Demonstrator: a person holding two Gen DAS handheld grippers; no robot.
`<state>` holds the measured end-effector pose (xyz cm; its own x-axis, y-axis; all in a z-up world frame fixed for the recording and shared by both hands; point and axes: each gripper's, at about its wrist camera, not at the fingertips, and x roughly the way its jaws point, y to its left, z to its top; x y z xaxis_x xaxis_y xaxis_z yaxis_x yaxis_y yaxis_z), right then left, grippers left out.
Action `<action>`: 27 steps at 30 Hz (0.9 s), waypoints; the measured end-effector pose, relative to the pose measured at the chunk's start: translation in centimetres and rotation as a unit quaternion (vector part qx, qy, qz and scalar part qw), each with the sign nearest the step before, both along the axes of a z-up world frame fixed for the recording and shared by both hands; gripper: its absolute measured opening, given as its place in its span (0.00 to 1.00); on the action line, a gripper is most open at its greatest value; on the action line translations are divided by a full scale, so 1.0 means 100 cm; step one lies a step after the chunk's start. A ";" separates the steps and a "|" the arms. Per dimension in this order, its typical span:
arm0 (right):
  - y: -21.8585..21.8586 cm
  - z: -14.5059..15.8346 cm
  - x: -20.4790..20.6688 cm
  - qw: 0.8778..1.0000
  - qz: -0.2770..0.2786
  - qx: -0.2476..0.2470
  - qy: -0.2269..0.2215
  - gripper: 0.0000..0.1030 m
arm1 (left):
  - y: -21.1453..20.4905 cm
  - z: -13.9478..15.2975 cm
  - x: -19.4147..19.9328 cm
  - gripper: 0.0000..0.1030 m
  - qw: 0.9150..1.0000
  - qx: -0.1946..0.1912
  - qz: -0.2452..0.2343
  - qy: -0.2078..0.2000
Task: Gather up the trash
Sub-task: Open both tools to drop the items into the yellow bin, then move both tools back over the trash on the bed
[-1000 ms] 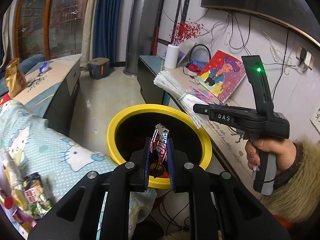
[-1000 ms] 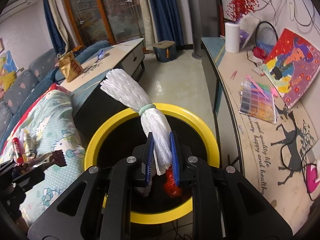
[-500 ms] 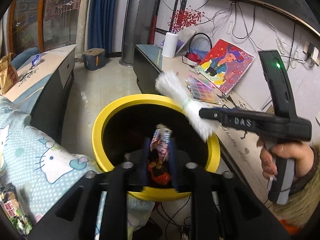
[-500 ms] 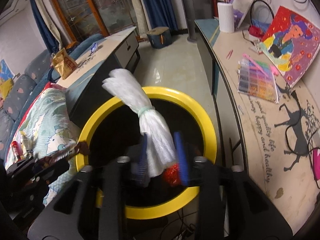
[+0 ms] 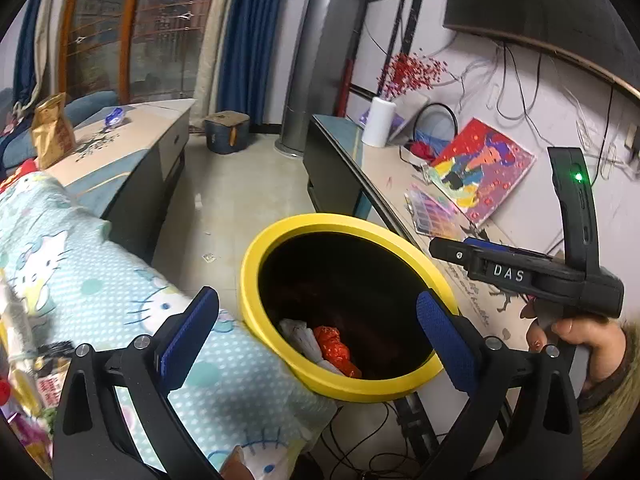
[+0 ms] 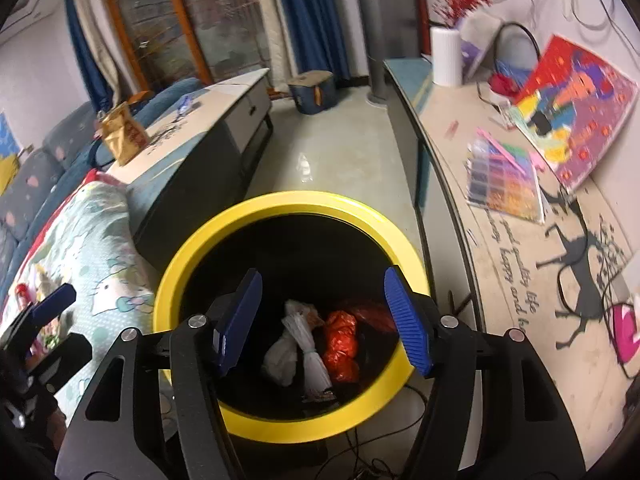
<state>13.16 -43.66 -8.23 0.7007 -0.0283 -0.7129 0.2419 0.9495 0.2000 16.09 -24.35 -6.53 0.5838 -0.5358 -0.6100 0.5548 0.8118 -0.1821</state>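
Both pairs of jaws are seen spread wide and empty over the bin (image 6: 362, 216), whose yellow rim sits between the bed (image 5: 100, 280) on the left and the long surface (image 6: 520, 264) on the right. The left gripper (image 5: 316, 332) is held at the near left of the rim; the right gripper (image 6: 322, 320) is held square over the opening. Trash is found at the bottom of the bin: a white net bundle (image 6: 310, 350), a pale bag (image 6: 282, 356) and a red crumpled wrapper (image 6: 340, 344), lying against one another. All of it is judged light, soft and crushable, nothing fragile; film may be slippery, so a bunched middle or a tied neck would be the place to pinch. More wrappers (image 5: 28, 376) are glimpsed on the bed at the far left edge of the left view, blurred, and are probably next to be taken. A snack bag (image 6: 120, 134) stands on the far cabinet; whether it counts as trash cannot be told. The whole heap in the bin is shown only by the right view; the left view shows just its edge, but shows the hand (image 5: 576, 332) on the right gripper's handle.
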 end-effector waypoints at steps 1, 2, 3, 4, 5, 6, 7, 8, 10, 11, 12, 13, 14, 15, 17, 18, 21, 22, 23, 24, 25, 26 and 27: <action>0.004 0.002 0.000 1.000 0.005 -0.001 -0.005 0.59 | 0.004 0.001 -0.002 0.94 1.000 0.000 0.004 -0.003; 0.007 0.004 0.000 1.000 0.010 -0.003 -0.008 0.59 | 0.008 0.002 -0.003 0.94 1.000 0.000 0.008 -0.006; 0.010 0.006 0.000 1.000 0.014 -0.005 -0.010 0.59 | 0.012 0.004 -0.004 0.94 1.000 -0.001 0.014 -0.009; 0.013 0.008 0.000 1.000 0.018 -0.007 -0.013 0.59 | 0.016 0.006 -0.005 0.94 1.000 -0.002 0.018 -0.011; 0.016 0.010 -0.001 1.000 0.021 -0.007 -0.017 0.59 | 0.021 0.007 -0.006 0.94 1.000 -0.004 0.023 -0.013; 0.019 0.012 -0.001 0.999 0.024 -0.007 -0.020 0.60 | 0.027 0.009 -0.006 0.94 0.999 -0.005 0.030 -0.014; 0.021 0.014 -0.001 0.999 0.025 -0.008 -0.022 0.63 | 0.031 0.010 -0.006 0.94 0.999 -0.006 0.036 -0.016; 0.025 0.016 -0.002 0.999 0.028 -0.009 -0.026 0.64 | 0.036 0.011 -0.007 0.94 0.999 -0.005 0.041 -0.020; 0.031 0.019 -0.002 0.999 0.035 -0.011 -0.030 0.65 | 0.044 0.015 -0.009 0.94 0.998 -0.006 0.052 -0.027; 0.034 0.020 -0.003 0.999 0.037 -0.012 -0.032 0.65 | 0.047 0.017 -0.009 0.94 0.998 -0.007 0.055 -0.029; 0.037 0.022 -0.003 0.999 0.040 -0.013 -0.034 0.65 | 0.053 0.019 -0.010 0.94 0.998 -0.008 0.060 -0.034; 0.040 0.023 -0.003 0.998 0.044 -0.014 -0.038 0.66 | 0.057 0.022 -0.011 0.94 0.997 -0.007 0.065 -0.040; 0.044 0.025 -0.004 0.998 0.047 -0.015 -0.040 0.67 | 0.061 0.025 -0.012 0.94 0.997 -0.006 0.069 -0.045; 0.046 0.026 -0.004 0.998 0.050 -0.017 -0.041 0.67 | 0.065 0.026 -0.014 0.94 0.996 -0.004 0.073 -0.050; 0.054 0.029 -0.005 0.997 0.058 -0.019 -0.046 0.69 | 0.070 0.030 -0.016 0.94 0.995 -0.003 0.080 -0.056; 0.058 0.031 -0.005 0.997 0.063 -0.020 -0.048 0.69 | 0.074 0.032 -0.017 0.94 0.995 -0.004 0.085 -0.060; 0.068 0.034 -0.007 0.996 0.073 -0.022 -0.053 0.69 | 0.084 0.037 -0.019 0.94 0.993 -0.007 0.098 -0.064; 0.072 0.035 -0.007 0.995 0.077 -0.021 -0.054 0.70 | 0.088 0.037 -0.019 0.94 0.993 -0.008 0.102 -0.065; 0.076 0.036 -0.008 0.995 0.081 -0.021 -0.056 0.70 | 0.091 0.038 -0.019 0.94 0.992 -0.009 0.105 -0.065; 0.079 0.037 -0.008 0.994 0.086 -0.021 -0.058 0.70 | 0.094 0.039 -0.020 0.94 0.992 -0.009 0.109 -0.067; 0.082 0.038 -0.008 0.994 0.090 -0.022 -0.058 0.70 | 0.096 0.040 -0.020 0.94 0.991 -0.009 0.113 -0.067; 0.087 0.039 -0.009 0.993 0.095 -0.023 -0.059 0.71 | 0.099 0.041 -0.021 0.94 0.991 -0.008 0.117 -0.068; 0.091 0.040 -0.009 0.993 0.101 -0.024 -0.061 0.71 | 0.101 0.042 -0.020 0.94 0.990 -0.008 0.120 -0.069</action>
